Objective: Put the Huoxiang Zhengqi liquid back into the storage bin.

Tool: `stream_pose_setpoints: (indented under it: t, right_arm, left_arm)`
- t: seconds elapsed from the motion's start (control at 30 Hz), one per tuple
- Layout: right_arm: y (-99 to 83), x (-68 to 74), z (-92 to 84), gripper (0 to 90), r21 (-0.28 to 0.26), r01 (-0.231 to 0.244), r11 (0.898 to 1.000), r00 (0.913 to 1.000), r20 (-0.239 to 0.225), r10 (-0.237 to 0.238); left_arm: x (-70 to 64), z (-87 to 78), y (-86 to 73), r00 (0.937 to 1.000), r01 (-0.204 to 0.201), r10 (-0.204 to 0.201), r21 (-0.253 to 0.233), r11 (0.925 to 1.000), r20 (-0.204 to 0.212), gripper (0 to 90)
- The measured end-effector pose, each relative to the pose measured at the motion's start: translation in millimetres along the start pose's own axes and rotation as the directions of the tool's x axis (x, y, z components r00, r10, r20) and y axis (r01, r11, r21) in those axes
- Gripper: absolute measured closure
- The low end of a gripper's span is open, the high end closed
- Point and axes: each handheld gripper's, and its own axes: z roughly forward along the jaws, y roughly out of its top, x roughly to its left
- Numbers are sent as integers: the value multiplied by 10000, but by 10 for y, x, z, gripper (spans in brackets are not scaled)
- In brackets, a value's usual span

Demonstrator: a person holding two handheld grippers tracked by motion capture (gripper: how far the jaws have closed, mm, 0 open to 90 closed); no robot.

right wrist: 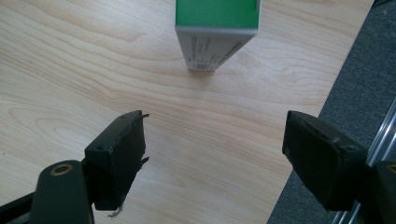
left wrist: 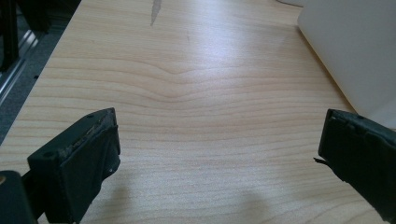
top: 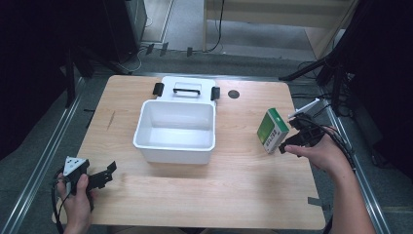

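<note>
The green-and-white box point(top: 272, 130) is seen standing on the table point(top: 234, 185), well to the right of the white bin point(top: 175, 130). The right gripper point(top: 288, 132) is held released just beside the box, nothing grasped. The left gripper point(top: 108, 171) is held released near the bin's front-left corner.

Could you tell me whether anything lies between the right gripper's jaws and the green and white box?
Nothing does. In the right gripper view, bare wooden table separates the open right gripper from the green and white box, which stands ahead of the jaws.
</note>
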Motion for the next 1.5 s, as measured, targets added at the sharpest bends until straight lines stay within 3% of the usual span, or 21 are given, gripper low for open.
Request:
stream_pose_setpoints:
  t: [0.27,0.5,0.57,0.8,0.87,0.97,1.07,1.23,1.5]
  right_arm:
    - [163,51,-80,245,119,-6,9999,9999,-118,7]
    - [269,84,-137,258,-175,15,9998,10000,27,-14]
    - [331,98,-146,303,-411,-17,9992,9997,239,26]
    - [472,109,-107,319,-491,-12,9988,9997,245,24]
    - [538,115,-86,315,-570,114,9983,9984,566,-82]
    - [576,115,-58,315,-690,198,9974,9983,554,-159]
    - [642,116,-13,367,-650,58,9979,9985,555,-22]
    - [696,102,47,379,-553,-276,9981,9975,627,310]
    - [768,105,108,454,-513,-434,9977,9972,594,464]
  left_arm:
    - [2,1,1,10000,6,-6,14,10000,8,0]
    - [3,1,2,10000,-6,6,36,10000,20,0]
    - [3,2,2,10000,-18,18,36,10000,19,0]
    - [3,3,2,10000,-10,10,42,10000,21,0]
    - [2,3,2,10000,-3,3,43,10000,25,0]
    - [4,3,2,10000,-13,13,45,10000,33,0]
    - [4,3,2,10000,-14,14,43,10000,38,0]
    - [4,3,2,10000,-4,4,43,10000,35,0]
    - [3,3,2,10000,-13,13,47,10000,31,0]
